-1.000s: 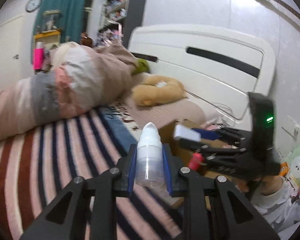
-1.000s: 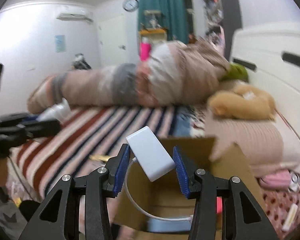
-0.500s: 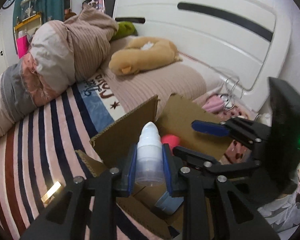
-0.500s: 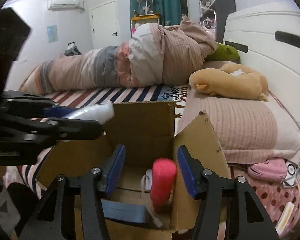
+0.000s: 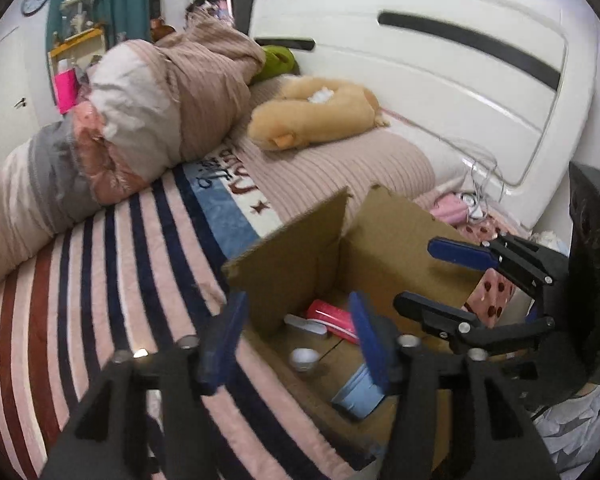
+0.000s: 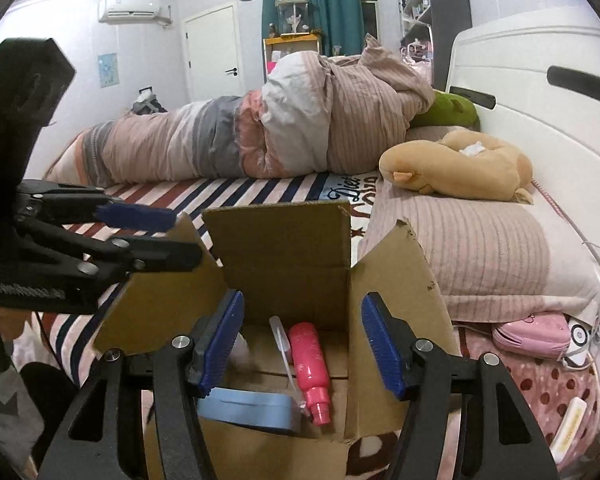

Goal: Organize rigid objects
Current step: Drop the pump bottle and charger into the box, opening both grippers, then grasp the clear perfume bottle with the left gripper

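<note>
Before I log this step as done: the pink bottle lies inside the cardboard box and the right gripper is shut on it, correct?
Not quite. The pink bottle does lie inside the cardboard box, but the right gripper is not shut on it: its jaws are opening, with nothing pressed between them. The right wrist view shows this.

Your blue case [image 6: 246, 408] sat half hidden behind the right gripper's [image 6: 302, 346] left finger [image 6: 216, 344]; beside it a pale blurred shape [image 6: 242, 350] stayed unreadable, and the cardboard box's [image 5: 384, 240] near wall ran off the left view's bottom edge
</note>
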Available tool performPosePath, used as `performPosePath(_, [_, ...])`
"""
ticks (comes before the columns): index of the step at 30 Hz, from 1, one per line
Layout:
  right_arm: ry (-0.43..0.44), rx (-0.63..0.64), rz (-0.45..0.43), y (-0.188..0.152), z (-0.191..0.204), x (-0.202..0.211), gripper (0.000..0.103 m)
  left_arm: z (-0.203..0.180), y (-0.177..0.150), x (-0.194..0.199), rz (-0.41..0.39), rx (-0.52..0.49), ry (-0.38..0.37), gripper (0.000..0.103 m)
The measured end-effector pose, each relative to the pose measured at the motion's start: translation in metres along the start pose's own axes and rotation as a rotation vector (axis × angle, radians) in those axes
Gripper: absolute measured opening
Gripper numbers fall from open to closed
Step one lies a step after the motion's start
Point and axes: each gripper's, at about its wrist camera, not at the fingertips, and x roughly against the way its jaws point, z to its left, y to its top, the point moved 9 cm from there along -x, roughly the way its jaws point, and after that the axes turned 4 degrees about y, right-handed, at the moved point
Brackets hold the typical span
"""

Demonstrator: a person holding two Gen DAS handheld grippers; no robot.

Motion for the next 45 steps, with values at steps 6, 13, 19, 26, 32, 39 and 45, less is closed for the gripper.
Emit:
performPosePath(6, [0.023, 0.037, -0.041, 0.018, 0.040, 0.009, 0.058, 0.050, -0.012, 0.052, -0.107, 0.067, 0.042, 0.064])
performPosePath(13, [0.176, 0.147, -0.064, 0.034, 0.137, 0.000, 0.058, 0.132, -0.054, 0.081, -0.148, 0.165, 0.155, 0.069])
performPosePath(19, [0.264, 0.199, 0.035, 0.018, 0.200, -0.046, 0.058, 0.189, -0.103, 0.058, -0.102, 0.237, 0.180, 0.071])
performPosePath(26, [0.311, 0.094, 0.157, -0.025, 0.217, -0.118, 0.058, 0.220, -0.149, -0.005, -0.029, 0.304, 0.101, 0.071])
performPosePath(32, [0.203, 0.034, 0.252, -0.066, 0.180, -0.188, 0.058, 0.218, -0.161, -0.058, 0.030, 0.348, -0.026, 0.071])
performPosePath(39, [0.275, -0.019, 0.219, -0.078, 0.159, -0.225, 0.058, 0.203, -0.156, -0.094, 0.066, 0.348, -0.134, 0.071])
performPosePath(45, [0.354, -0.049, 0.190, -0.080, 0.159, -0.237, 0.058, 0.194, -0.155, -0.107, 0.086, 0.356, -0.167, 0.053])
